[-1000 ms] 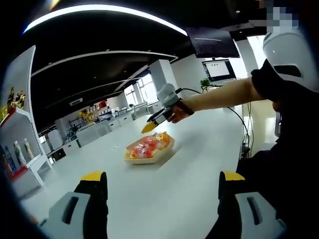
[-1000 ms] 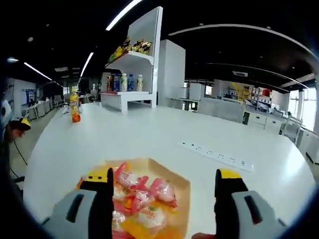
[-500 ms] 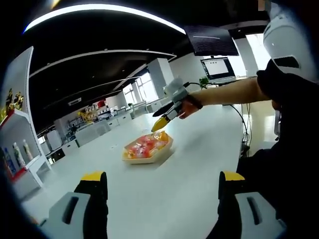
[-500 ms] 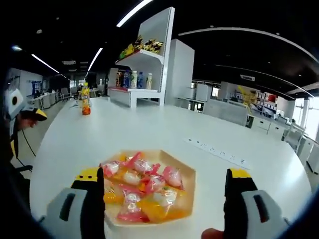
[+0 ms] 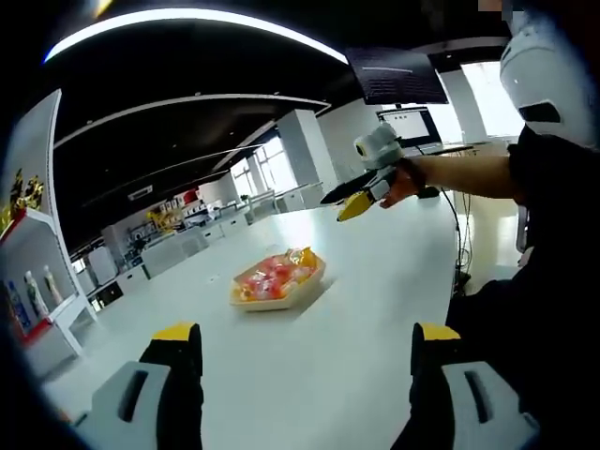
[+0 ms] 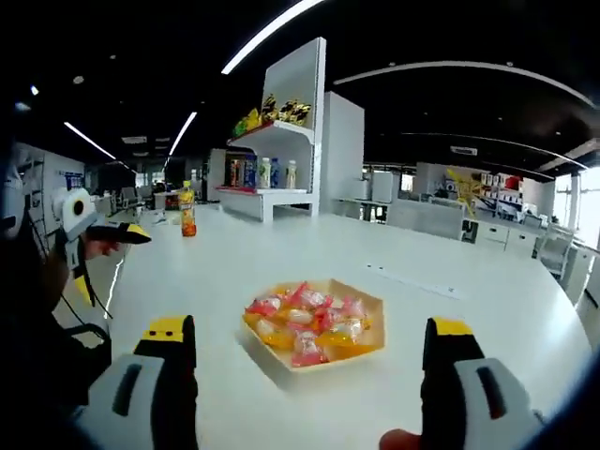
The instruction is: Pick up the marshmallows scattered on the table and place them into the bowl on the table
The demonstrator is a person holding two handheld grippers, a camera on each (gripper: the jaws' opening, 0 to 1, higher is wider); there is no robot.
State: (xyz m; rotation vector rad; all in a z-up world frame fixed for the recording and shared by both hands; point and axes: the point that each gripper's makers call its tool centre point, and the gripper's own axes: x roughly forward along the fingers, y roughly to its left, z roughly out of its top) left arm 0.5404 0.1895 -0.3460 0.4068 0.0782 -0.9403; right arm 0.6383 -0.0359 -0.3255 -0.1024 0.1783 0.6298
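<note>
A tan hexagonal bowl [image 5: 281, 300] stands mid-table, heaped with pink, orange and white wrapped marshmallows [image 5: 277, 274]. My left gripper [image 5: 306, 352] is open, low over the white table [image 5: 366, 309], well short of the bowl. The right gripper [image 5: 361, 199] hangs in the air to the right of the bowl, on an outstretched arm. In the right gripper view, the right gripper [image 6: 308, 347] is open and empty, and the bowl [image 6: 377, 319] with its marshmallows [image 6: 314, 323] lies ahead between the jaws. The left gripper [image 6: 103, 232] shows at the left edge.
An orange drink bottle [image 6: 188, 211] stands on the far table end. Behind it is a white shelf [image 6: 272, 173] with bottles and snacks. A power strip [image 6: 412, 281] lies beyond the bowl. A person's body [image 5: 544, 281] stands at the right table edge, a monitor [image 5: 410, 127] behind.
The right gripper has drawn back from above the bowl, which now looks smaller and farther in its view. The left gripper has stayed still.
</note>
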